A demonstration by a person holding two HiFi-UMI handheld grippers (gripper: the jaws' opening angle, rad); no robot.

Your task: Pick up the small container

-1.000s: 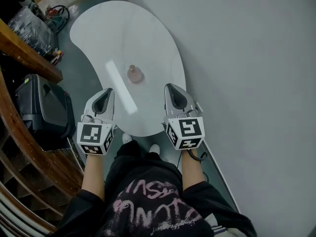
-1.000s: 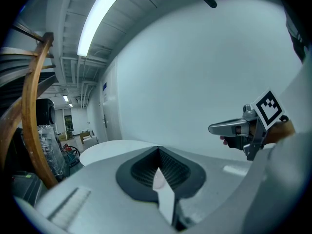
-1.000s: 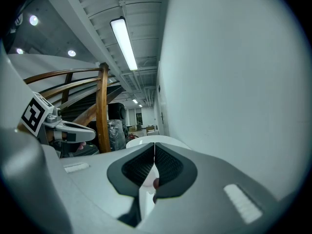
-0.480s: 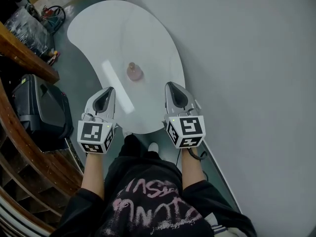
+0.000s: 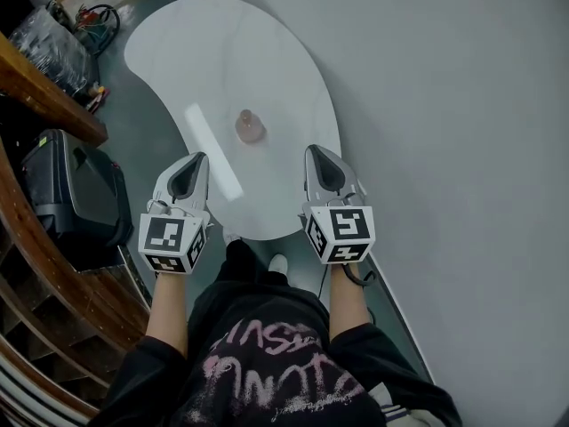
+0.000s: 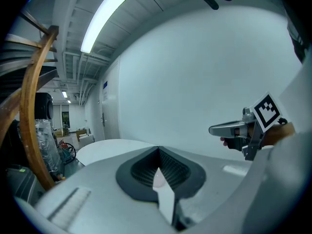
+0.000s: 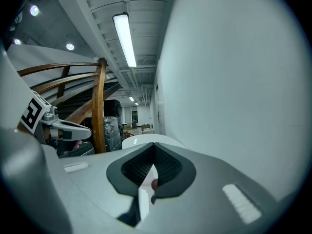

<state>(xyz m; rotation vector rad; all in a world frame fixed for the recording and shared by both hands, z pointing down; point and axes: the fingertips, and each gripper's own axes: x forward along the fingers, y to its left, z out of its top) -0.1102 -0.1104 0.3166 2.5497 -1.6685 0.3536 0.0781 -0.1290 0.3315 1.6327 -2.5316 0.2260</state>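
The small container (image 5: pixel 250 127), a pinkish translucent pot with a knob on top, stands alone near the middle of a white kidney-shaped table (image 5: pixel 222 52). Both grippers hover over the table's near edge, short of the container. My left gripper (image 5: pixel 196 159) is to the container's lower left, its jaws together with nothing in them. My right gripper (image 5: pixel 314 150) is to the lower right, also shut and empty. In the left gripper view the left gripper (image 6: pixel 158 150) points across the tabletop, with the right gripper (image 6: pixel 243 128) at the side.
A grey wall (image 5: pixel 444 105) runs close along the table's right side. On the left are a curved wooden railing (image 5: pixel 40 92), a black case (image 5: pixel 67 198) on the floor and coiled cables (image 5: pixel 93 20). The person's shoes (image 5: pixel 277 265) show under the table's near edge.
The right gripper has shifted slightly right and forward. The left gripper has barely moved. The container stays in place on the table.
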